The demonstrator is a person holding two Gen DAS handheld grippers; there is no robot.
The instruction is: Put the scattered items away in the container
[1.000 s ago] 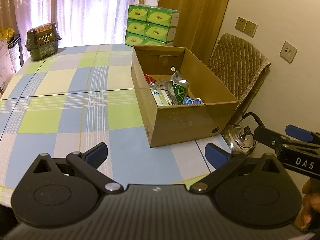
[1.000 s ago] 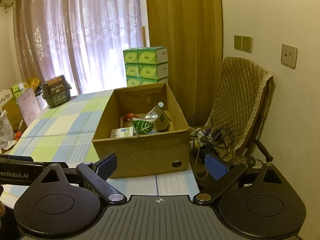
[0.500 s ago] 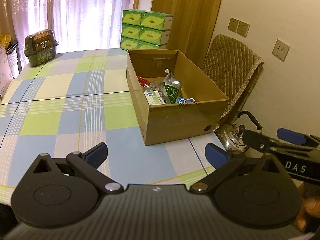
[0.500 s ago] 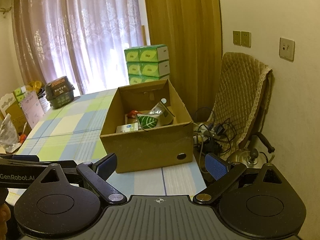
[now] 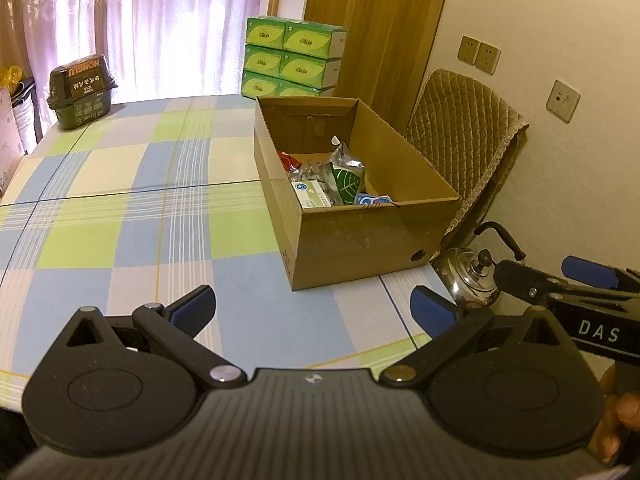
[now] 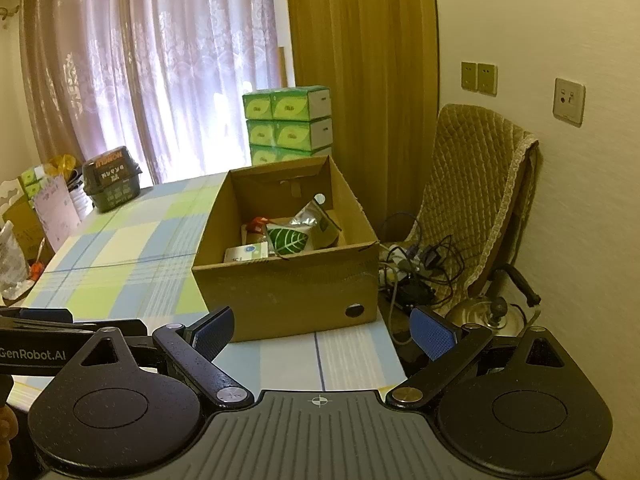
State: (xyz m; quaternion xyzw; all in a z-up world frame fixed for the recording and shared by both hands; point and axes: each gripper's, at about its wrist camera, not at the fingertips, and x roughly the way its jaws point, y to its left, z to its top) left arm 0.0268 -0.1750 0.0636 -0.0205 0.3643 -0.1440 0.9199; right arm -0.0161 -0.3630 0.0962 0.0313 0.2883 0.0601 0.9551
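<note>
An open cardboard box (image 5: 360, 236) (image 6: 280, 292) stands on the right side of the checked tablecloth (image 5: 120, 208). Inside lie several packets: a green leaf-print pouch (image 5: 348, 182) (image 6: 289, 240), a white carton (image 5: 314, 198) (image 6: 246, 253), a silver pouch (image 6: 310, 216), a red item (image 5: 287, 159) and a blue pack (image 5: 372, 200). My left gripper (image 5: 314, 310) hangs open and empty over the table's near edge, short of the box. My right gripper (image 6: 322, 330) is open and empty too, in front of the box's near wall.
A dark green tub (image 5: 82, 90) (image 6: 112, 180) sits at the table's far left corner. Stacked green tissue boxes (image 5: 292, 58) (image 6: 288, 120) stand behind the table. Right of it are a padded chair (image 6: 476, 184), tangled cables (image 6: 416, 260) and a steel kettle (image 5: 474, 276) (image 6: 490, 312).
Both grippers have drawn back and up from the box, which looks smaller and farther. Their jaws stay open and empty.
</note>
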